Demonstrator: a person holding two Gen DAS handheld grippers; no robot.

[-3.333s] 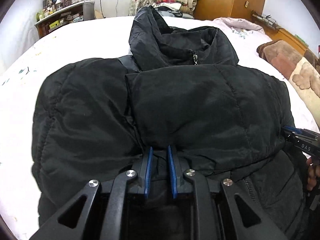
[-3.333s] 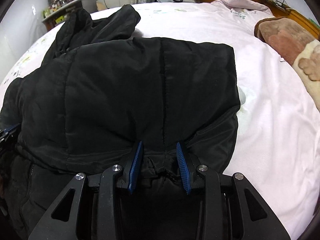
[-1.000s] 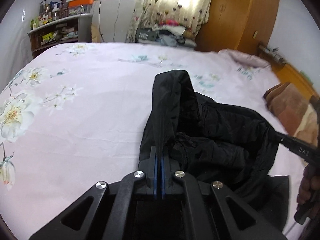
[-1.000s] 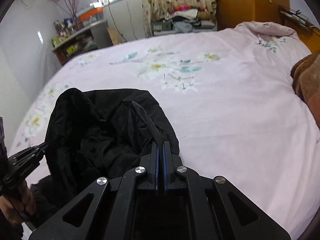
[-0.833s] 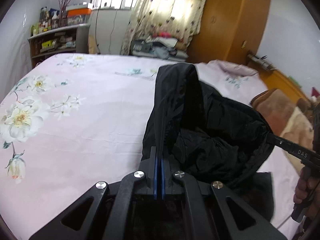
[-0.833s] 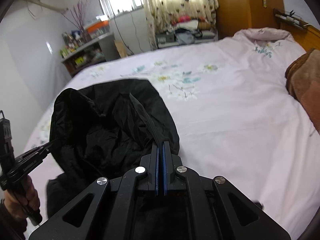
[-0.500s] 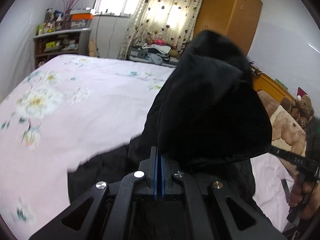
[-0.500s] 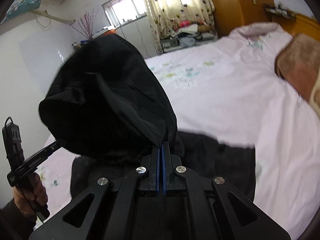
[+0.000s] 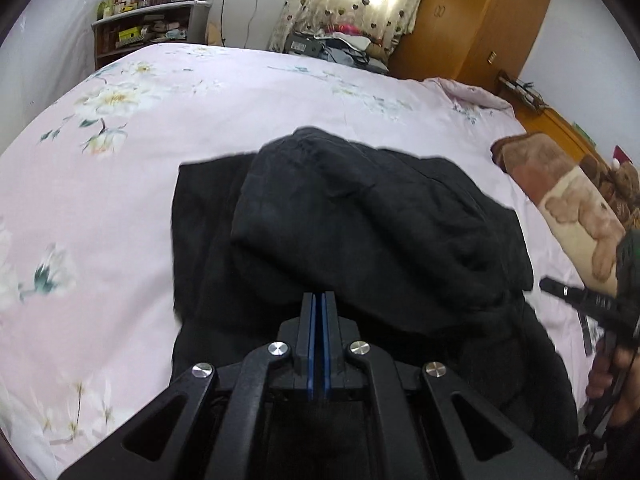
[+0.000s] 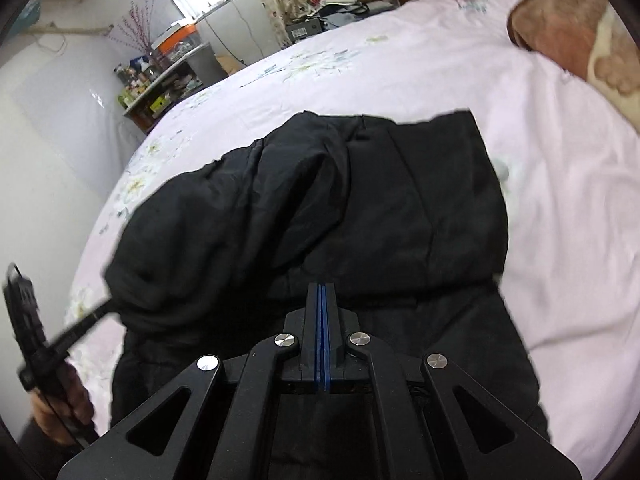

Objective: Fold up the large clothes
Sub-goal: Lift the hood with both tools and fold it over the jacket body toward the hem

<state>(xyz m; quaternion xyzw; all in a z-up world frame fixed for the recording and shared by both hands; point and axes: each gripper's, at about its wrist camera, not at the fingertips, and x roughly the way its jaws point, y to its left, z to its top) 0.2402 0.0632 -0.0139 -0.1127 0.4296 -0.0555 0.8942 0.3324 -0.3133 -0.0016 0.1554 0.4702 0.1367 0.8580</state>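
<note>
A black padded jacket (image 9: 360,216) lies on the pink flowered bed (image 9: 120,152), its far half doubled back over its near half. My left gripper (image 9: 319,298) is shut on the near edge of that upper layer, with the fabric running straight out from its blue pads. My right gripper (image 10: 322,288) is shut on the same edge of the jacket (image 10: 400,200) further right. Each view shows the other gripper: the right gripper (image 9: 560,290) is held by a hand (image 9: 612,368), and the left gripper (image 10: 100,312) reaches the fold's left end.
A brown blanket with a bear print (image 9: 560,184) lies along the bed's right side. Beyond the bed stand a wooden wardrobe (image 9: 480,20), a cluttered shelf (image 9: 148,28) and a pile of clothes (image 9: 340,40) under the curtain. Bare sheet spreads left of and beyond the jacket.
Both grippers carried the jacket's lifted far part toward the near side and down. It hung bunched in the air before; now it lies draped over the near half.
</note>
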